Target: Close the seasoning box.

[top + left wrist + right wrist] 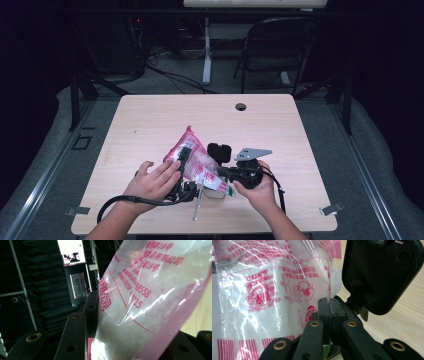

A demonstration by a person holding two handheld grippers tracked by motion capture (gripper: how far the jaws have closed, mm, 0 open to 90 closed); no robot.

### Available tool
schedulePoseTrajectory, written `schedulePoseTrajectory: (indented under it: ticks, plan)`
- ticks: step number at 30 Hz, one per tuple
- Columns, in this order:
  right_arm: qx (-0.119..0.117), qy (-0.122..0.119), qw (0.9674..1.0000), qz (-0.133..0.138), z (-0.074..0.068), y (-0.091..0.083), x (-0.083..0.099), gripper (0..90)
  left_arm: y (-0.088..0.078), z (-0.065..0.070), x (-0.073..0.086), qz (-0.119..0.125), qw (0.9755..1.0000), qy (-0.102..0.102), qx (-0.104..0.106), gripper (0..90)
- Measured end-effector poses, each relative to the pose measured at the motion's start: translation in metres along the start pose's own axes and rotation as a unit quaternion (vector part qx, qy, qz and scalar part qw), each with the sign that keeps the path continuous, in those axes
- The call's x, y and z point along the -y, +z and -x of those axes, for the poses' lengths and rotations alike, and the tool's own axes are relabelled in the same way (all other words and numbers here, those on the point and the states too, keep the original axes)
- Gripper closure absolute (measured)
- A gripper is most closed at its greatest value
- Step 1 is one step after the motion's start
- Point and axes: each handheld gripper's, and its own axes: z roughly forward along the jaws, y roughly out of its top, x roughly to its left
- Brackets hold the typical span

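Figure: a two-handed hold on a soft food pouch. The pouch (192, 160), a clear plastic bag printed in pink and red and filled with a white granular or powdery product, is held just above the middle of the worktop (150, 120), tilted, with its upper corner pointing away from the person. The left claw (183, 156) is closed across the body of the pouch; in the left gripper view (140, 302) the film and its white contents sit between the two black jaws, which stand partly apart because the bag's bulk fills the gap. The right claw (329, 305) is pressed fully together on a thin fold of film at the pouch's edge (274, 290), the jaws meeting with only plastic between them. A black square-cornered part (382, 275) stands beside the right claw; what it belongs to cannot be told.

Handling, as judged: the pouch is light to moderate in weight, limp, and shifts its load as it tilts, so the contents will slump toward the lower end. The film is glossy and probably slippery; a pinch on bare film holds only while the jaws stay tight. The film can tear or a seam can split under a sharp pull. The soundest holds are the sealed edge band and the filled body, where the bulk keeps the film from sliding out.
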Motion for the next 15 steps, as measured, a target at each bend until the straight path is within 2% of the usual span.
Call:
schedulePoseTrajectory:
  ticks: [12,13,15]
  plan:
    - [-0.001,-0.001,1.0,0.0,-0.0001,0.0001,-0.0001,89.9,-0.0005,-0.0005,-0.0003,0.0,1.0,0.003,-0.002,64.2]
    - [-0.001,-0.001,1.0,0.0,-0.0001,0.0,-0.0001,89.9,-0.0006,-0.0012,-0.0007,0.002,0.9999,0.008,-0.008,64.2]
    - [-0.001,-0.001,1.0,0.0,0.0,0.0001,-0.0001,89.9,-0.0005,-0.0008,-0.0005,0.001,1.0,0.004,-0.002,64.2]
